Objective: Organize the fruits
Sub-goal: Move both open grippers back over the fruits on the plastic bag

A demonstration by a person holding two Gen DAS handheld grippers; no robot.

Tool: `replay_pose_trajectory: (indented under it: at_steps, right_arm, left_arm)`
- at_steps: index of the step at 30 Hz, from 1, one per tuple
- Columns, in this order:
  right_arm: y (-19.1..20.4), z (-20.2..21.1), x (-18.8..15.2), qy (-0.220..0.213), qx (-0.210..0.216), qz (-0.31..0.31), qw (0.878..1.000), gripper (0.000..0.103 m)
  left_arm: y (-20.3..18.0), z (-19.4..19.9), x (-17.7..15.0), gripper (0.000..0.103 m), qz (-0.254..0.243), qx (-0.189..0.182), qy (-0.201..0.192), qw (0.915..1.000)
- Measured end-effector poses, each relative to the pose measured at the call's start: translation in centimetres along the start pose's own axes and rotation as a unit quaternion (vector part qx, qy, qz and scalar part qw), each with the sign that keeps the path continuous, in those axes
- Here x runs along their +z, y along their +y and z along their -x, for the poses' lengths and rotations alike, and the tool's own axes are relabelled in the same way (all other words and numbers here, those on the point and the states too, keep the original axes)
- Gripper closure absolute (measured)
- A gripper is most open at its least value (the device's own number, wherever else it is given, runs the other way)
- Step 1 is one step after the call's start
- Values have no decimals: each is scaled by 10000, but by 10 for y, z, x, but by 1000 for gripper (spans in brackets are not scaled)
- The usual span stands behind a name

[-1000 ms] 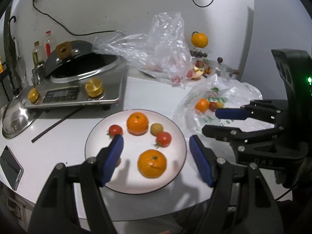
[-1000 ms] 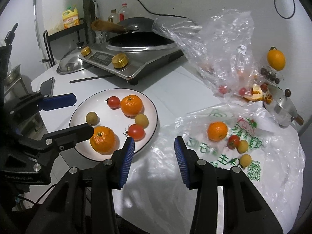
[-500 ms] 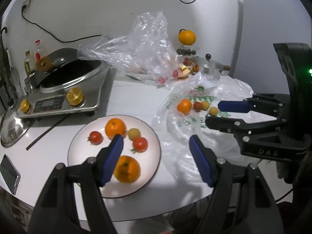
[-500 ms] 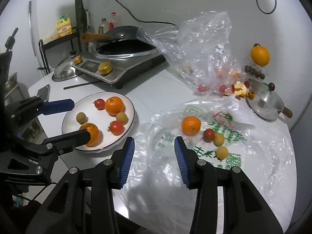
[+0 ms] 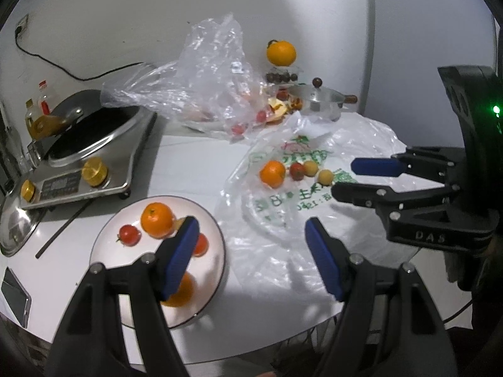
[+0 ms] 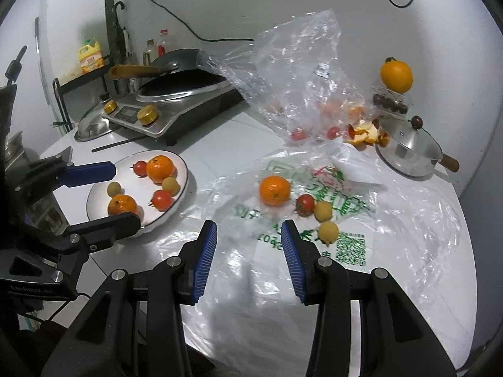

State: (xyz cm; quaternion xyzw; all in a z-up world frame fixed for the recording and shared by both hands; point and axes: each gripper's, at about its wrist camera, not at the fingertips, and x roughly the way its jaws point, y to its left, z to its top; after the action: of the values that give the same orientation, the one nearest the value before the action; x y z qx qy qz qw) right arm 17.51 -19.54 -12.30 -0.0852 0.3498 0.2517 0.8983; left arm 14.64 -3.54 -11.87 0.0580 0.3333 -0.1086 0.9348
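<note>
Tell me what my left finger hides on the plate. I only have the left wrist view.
Observer: The right wrist view shows six fruits on the plate. The one you cannot see is a small yellow fruit near the rim, just beside the lower orange.
Operator: Is the right gripper carrying anything? I see it only from the side.
Observer: No. The right gripper is open with nothing between its blue pads. It hangs over the printed plastic bag, short of the loose orange.
</note>
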Motion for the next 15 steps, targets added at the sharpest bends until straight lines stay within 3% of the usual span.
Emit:
replay_pose_trajectory:
  at_steps: [15]
  right_arm:
    - [-61, -13, -10, 83, -43, -355, 9993, 58]
  left_arm:
    - [-37, -35, 22, 32, -251, -109, 114, 9996]
